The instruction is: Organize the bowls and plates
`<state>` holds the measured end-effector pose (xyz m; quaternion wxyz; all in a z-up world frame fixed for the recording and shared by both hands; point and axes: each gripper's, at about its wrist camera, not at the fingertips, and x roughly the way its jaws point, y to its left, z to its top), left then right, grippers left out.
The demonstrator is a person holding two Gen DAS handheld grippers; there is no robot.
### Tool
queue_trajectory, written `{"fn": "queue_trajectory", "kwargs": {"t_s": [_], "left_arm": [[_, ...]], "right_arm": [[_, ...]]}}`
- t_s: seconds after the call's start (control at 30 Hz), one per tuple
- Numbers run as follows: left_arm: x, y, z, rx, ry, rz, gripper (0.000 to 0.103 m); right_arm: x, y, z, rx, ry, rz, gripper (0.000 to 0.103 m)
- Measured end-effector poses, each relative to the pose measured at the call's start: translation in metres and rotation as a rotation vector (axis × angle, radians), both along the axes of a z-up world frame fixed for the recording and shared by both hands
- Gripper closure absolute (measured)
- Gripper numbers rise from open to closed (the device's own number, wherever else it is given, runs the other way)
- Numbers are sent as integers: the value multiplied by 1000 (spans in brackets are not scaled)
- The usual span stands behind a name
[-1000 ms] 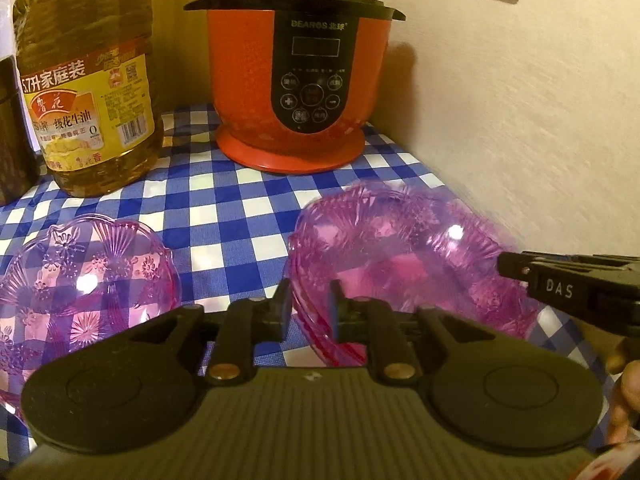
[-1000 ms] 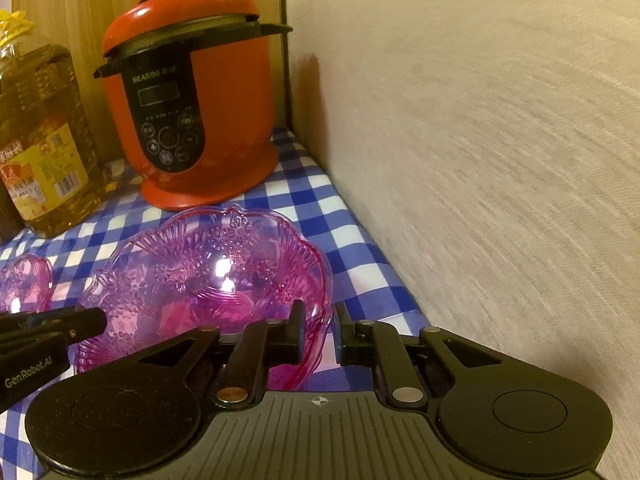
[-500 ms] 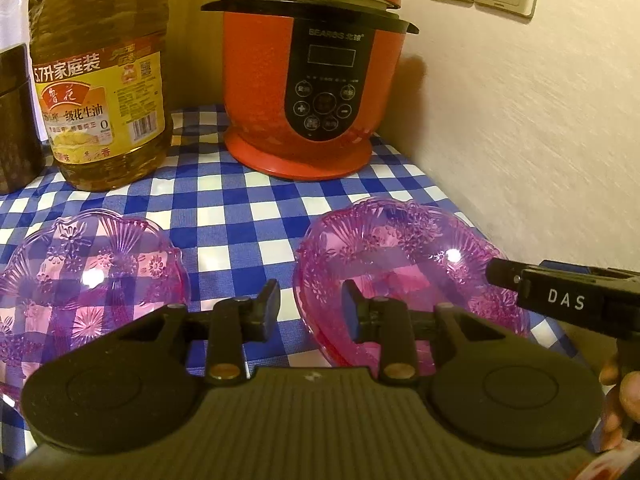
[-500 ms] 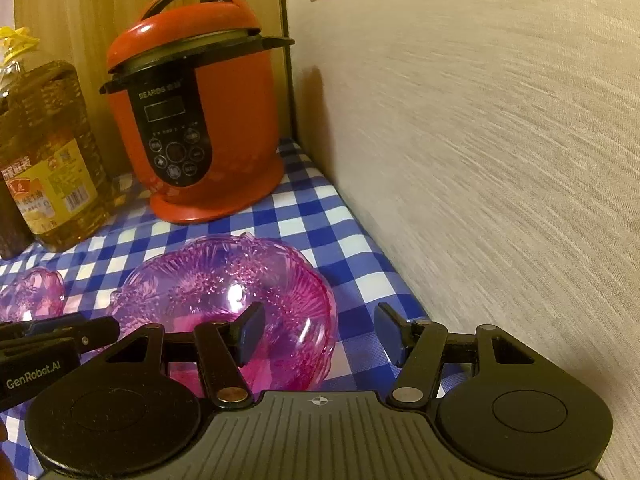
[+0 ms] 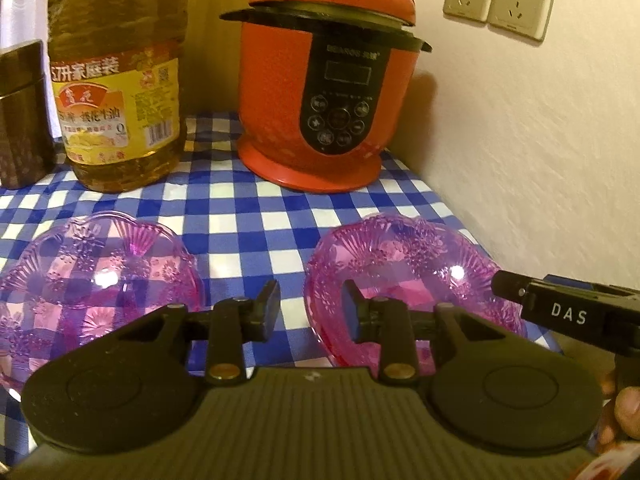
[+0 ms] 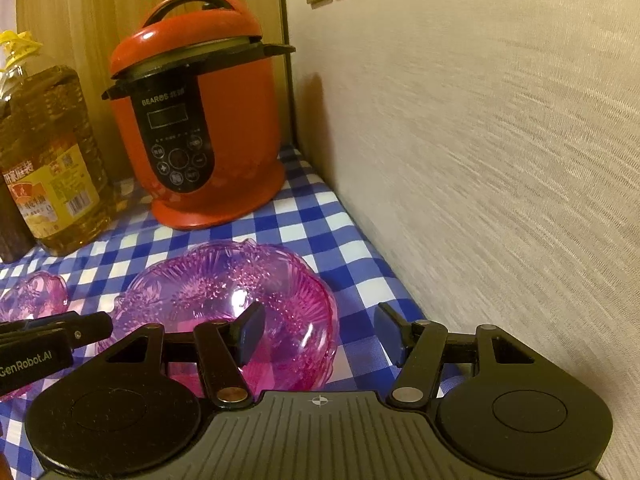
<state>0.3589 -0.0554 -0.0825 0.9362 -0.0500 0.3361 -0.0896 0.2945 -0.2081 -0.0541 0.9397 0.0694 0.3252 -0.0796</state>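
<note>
Both sets of jaws apart, neither pressing on anything, both having just opened up. Left gripper [image 5: 310, 308]: the near rim of the right pink bowl [image 5: 404, 264] sits in the gap without pad contact; the second pink bowl [image 5: 96, 276] lies off its left finger. Right gripper [image 6: 318, 336] straddles that same right bowl's rim, its left finger [image 6: 250, 338] over the bowl. Both bowls rest on the blue checked cloth [image 5: 248, 216], with the red cooker [image 5: 328, 92] beyond.

My tablecloth [image 5: 248, 216] is blue-and-white check. Both bowls, one on the left [image 5: 92, 276] and one on the right [image 5: 404, 264], are clear pink with pressed flower and fan patterns. The cooker [image 5: 320, 92] is red (black control panel), the oil bottle [image 5: 116, 80] amber with a yellow label.
</note>
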Motion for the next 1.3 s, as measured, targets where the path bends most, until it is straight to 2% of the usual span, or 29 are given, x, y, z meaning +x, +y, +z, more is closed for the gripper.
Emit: {"fn": "queue_trajectory", "kwargs": {"t_s": [0.37,0.6,0.77,1.07,1.2,1.3], "left_arm": [[-20,27,21,-27,-37,104,73],[-36,64,40,-41,-58,190,73],[-50,95,42,-44,-51,256,73],[-73,153,39,-99,1,360,73],[-75,169,32,-113,32,367,73],[-72,178,24,-133,67,367,73]], "right_arm": [[-12,18,15,31,-54,33,42],[-18,45,33,80,-113,80,42],[-21,77,45,100,-131,156,42],[-17,129,44,178,-88,257,43],[-7,147,31,243,-17,297,42],[-1,161,22,255,27,330,43]]}}
